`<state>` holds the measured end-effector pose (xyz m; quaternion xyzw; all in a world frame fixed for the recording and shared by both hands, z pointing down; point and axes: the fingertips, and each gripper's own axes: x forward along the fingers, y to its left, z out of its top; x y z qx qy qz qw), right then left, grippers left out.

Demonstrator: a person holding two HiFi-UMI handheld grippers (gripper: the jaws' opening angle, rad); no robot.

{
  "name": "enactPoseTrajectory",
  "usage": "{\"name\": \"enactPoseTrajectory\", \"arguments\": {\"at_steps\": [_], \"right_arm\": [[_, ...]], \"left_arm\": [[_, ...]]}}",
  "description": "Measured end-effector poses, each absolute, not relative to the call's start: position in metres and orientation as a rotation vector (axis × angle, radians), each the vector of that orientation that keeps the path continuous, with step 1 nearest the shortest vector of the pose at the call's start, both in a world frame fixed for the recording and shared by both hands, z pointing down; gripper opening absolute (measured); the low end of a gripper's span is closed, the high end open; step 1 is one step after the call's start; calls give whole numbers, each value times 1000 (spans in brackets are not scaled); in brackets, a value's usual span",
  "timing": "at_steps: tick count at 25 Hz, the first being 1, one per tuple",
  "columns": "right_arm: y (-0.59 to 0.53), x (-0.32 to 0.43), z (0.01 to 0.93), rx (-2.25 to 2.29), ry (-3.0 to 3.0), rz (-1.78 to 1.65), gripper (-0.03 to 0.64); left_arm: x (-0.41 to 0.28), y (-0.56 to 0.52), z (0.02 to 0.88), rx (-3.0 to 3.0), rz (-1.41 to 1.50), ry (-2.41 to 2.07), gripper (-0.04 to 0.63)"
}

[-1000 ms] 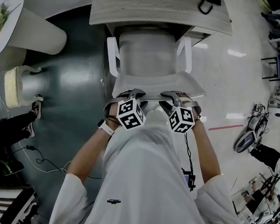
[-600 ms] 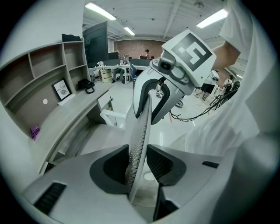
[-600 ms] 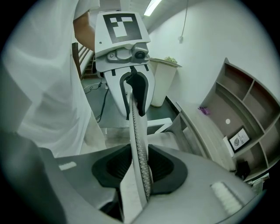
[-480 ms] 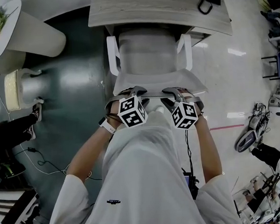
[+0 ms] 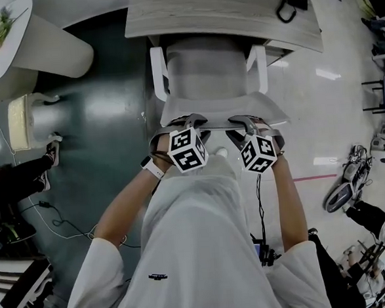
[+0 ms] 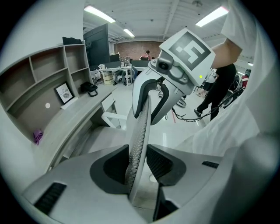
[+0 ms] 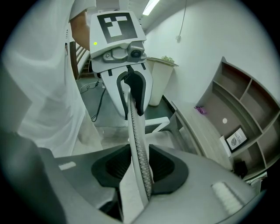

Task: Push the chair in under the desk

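Atop the chair (image 5: 206,70), left hand-held gripper (image 6: 139,159) clamps, angled downward.

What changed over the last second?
The chair slid further under the desk, the left gripper and right gripper moving with it. The right jaws have just been opening slightly, backrest between them; the left stays clamped on it. Desk unmoved.

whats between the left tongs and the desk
Only the chair, in the head view: its backrest is clamped in the left tongs, and its seat and armrests stretch ahead to the desk edge.
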<state>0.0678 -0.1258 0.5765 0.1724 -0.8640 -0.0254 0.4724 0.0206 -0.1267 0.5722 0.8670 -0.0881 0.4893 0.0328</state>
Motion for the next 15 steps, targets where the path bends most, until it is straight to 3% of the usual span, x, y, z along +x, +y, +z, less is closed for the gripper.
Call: {"name": "enactPoseTrajectory", "arguments": {"at_steps": [15], "right_arm": [[-169, 57, 576, 508, -2109, -49, 138]], "left_arm": [[10, -176, 573, 2715, 1517, -283, 153]]}}
